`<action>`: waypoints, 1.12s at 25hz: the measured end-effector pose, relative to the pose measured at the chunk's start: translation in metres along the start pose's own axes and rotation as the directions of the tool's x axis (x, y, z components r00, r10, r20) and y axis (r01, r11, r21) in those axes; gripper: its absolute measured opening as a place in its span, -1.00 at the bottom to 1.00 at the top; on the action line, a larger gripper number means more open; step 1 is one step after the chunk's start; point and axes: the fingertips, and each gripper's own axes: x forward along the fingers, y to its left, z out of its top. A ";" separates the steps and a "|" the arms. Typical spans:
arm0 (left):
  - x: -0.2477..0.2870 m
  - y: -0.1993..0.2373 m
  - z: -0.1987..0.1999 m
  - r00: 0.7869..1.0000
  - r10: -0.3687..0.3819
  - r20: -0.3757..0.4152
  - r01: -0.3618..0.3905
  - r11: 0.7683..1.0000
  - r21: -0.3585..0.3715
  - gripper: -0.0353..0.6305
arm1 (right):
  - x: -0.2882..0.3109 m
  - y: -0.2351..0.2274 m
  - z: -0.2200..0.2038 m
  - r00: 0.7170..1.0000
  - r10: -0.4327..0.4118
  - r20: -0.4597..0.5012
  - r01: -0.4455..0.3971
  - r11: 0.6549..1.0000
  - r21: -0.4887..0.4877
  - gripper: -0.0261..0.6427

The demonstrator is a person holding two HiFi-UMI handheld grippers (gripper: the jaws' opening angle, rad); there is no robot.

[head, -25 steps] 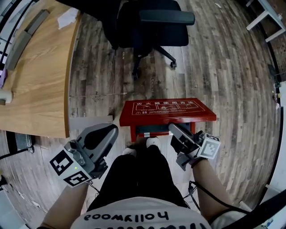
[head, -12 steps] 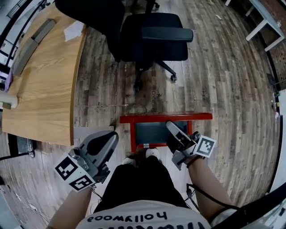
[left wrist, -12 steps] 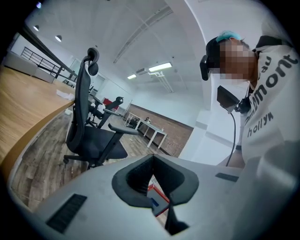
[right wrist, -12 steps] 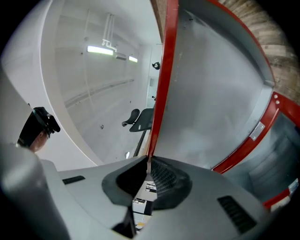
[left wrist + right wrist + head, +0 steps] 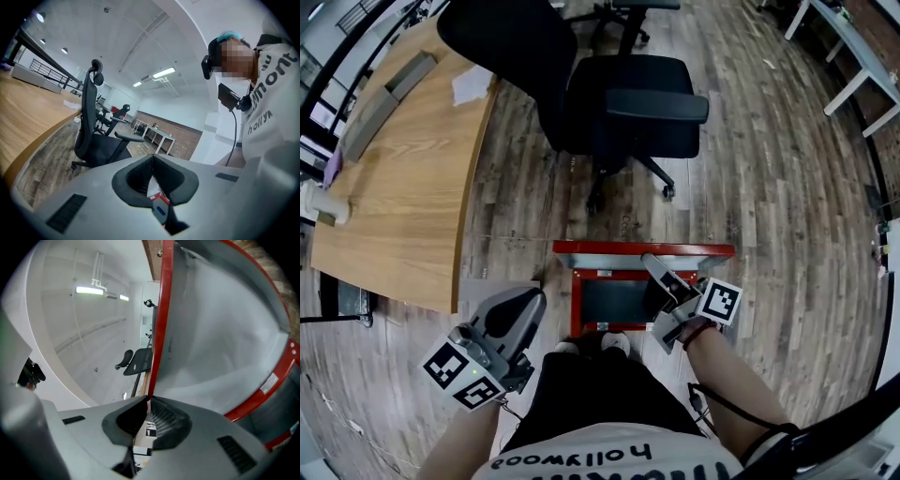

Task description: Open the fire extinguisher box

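**Item: box [image 5: 578,298], red metal, on wooden floor [image 5: 769,187].** It is sitting just in front of the person's shoes [image 5: 619,343], with an office chair [image 5: 628,103] beyond it and a desk [image 5: 403,197] off to the left. The lid [image 5: 642,249] is standing roughly upright on its far hinge, exposing a dark interior whose contents cannot be made out.

**Right claw [image 5: 649,261].** It is pinching the lid's thin red rim near one corner, with the pads closed on it.

**Left claw [image 5: 534,296].** It is hanging idle to the left of the box, touching nothing, with its pads pressed together and empty.

**Hazards.**
- The hold is taking only a narrow strip of rim, so a sideways twist is likely to let the lid slip and drop shut toward the shoes.
- Pushing on past upright risks straining the hinge or tipping the box backward, since nothing is steadying its body.

**Views compared.**
- The head view is giving the box's position, the open cavity and both claws together.
- Only the right gripper view is showing the rim running in between the pads, along with the lid's grey inner face.
- Only the left gripper view is confirming that the left claw's pads are meeting on nothing.
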 end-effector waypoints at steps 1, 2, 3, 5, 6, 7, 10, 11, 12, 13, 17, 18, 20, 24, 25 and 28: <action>0.001 0.000 -0.001 1.000 0.003 0.001 -0.003 1.000 0.006 -0.88 | 0.003 -0.002 0.004 1.000 -0.009 0.007 0.009 1.000 0.007 -0.83; 0.003 0.000 -0.002 1.000 0.006 -0.005 -0.006 1.000 0.014 -0.87 | 0.006 -0.004 0.008 1.000 -0.018 0.015 0.018 1.000 0.015 -0.83; 0.004 0.001 -0.005 1.000 0.009 -0.014 -0.009 1.000 0.023 -0.87 | 0.009 -0.006 0.012 0.999 -0.025 0.023 0.025 0.999 0.025 -0.83; 0.006 0.004 -0.009 0.999 0.012 -0.030 -0.011 0.999 0.032 -0.87 | 0.014 -0.009 0.017 0.999 -0.034 0.038 0.032 0.998 0.045 -0.84; 0.007 0.007 -0.011 0.999 0.012 -0.033 -0.011 1.000 0.029 -0.88 | 0.015 -0.010 0.019 0.998 -0.037 0.045 0.035 0.998 0.055 -0.84; 0.009 0.010 -0.013 0.999 0.011 -0.033 -0.010 1.000 0.021 -0.87 | 0.017 -0.012 0.021 0.998 -0.041 0.054 0.038 0.997 0.066 -0.84; 0.018 0.021 -0.012 1.000 -0.003 -0.030 0.003 1.000 0.001 -0.88 | 0.024 -0.019 0.027 0.994 -0.068 0.084 0.059 0.993 0.102 -0.84; 0.023 0.024 -0.010 0.999 -0.013 -0.032 0.013 1.000 0.000 -0.88 | 0.026 -0.021 0.030 0.993 -0.078 0.092 0.068 0.992 0.111 -0.84; 0.028 0.027 -0.008 0.999 -0.024 -0.035 0.024 1.000 0.000 -0.88 | 0.028 -0.023 0.032 0.991 -0.086 0.100 0.074 0.990 0.119 -0.84; 0.033 0.030 -0.005 0.999 -0.035 -0.038 0.035 0.999 0.002 -0.88 | 0.030 -0.024 0.034 0.990 -0.093 0.107 0.079 0.989 0.126 -0.84; 0.050 0.045 0.007 0.996 -0.072 -0.047 0.072 0.997 -0.003 -0.88 | 0.033 -0.030 0.041 0.984 -0.118 0.131 0.097 0.984 0.152 -0.84; 0.053 0.048 0.008 0.995 -0.081 -0.050 0.081 0.997 -0.008 -0.88 | 0.035 -0.032 0.043 0.983 -0.126 0.137 0.104 0.982 0.156 -0.84; 0.060 0.055 0.010 0.994 -0.093 -0.061 0.092 0.996 -0.014 -0.88 | 0.039 -0.037 0.048 0.980 -0.138 0.145 0.114 0.980 0.162 -0.84; 0.069 0.071 0.014 0.993 -0.097 -0.068 0.096 0.995 -0.025 -0.88 | 0.050 -0.049 0.058 0.975 -0.158 0.157 0.128 0.974 0.185 -0.85; 0.071 0.074 0.014 0.992 -0.102 -0.075 0.100 0.995 -0.027 -0.88 | 0.052 -0.051 0.061 0.974 -0.160 0.161 0.128 0.973 0.192 -0.85; 0.074 0.084 0.014 0.988 -0.113 -0.101 0.111 0.993 -0.032 -0.88 | 0.058 -0.060 0.067 0.972 -0.167 0.166 0.131 0.970 0.207 -0.85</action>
